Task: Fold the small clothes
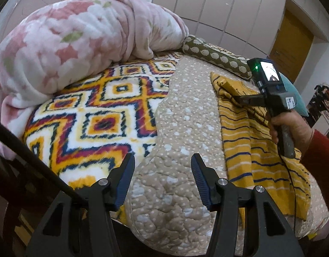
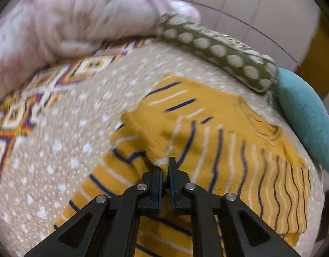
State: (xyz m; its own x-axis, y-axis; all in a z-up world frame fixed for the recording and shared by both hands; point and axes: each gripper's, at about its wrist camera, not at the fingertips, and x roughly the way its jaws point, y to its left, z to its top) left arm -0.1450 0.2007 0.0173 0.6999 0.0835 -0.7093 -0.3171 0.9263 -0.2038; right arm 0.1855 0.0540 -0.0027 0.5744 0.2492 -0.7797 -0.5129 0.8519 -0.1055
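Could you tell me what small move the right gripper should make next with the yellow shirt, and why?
Probably carry the pinched fold across: the right gripper is shut on the yellow striped cotton shirt, while the open left gripper hovers over the beige dotted quilt, holding nothing.

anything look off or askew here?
Nothing damaged or spilled. The yellow striped shirt lies rumpled mid-fold on the beige quilt, its edge pinched in the right gripper. The left gripper hangs open, holding nothing.

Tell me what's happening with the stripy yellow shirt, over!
Left gripper open, empty, over beige quilt. Right gripper shut on yellow striped shirt, fold pinched. Nothing in the way.
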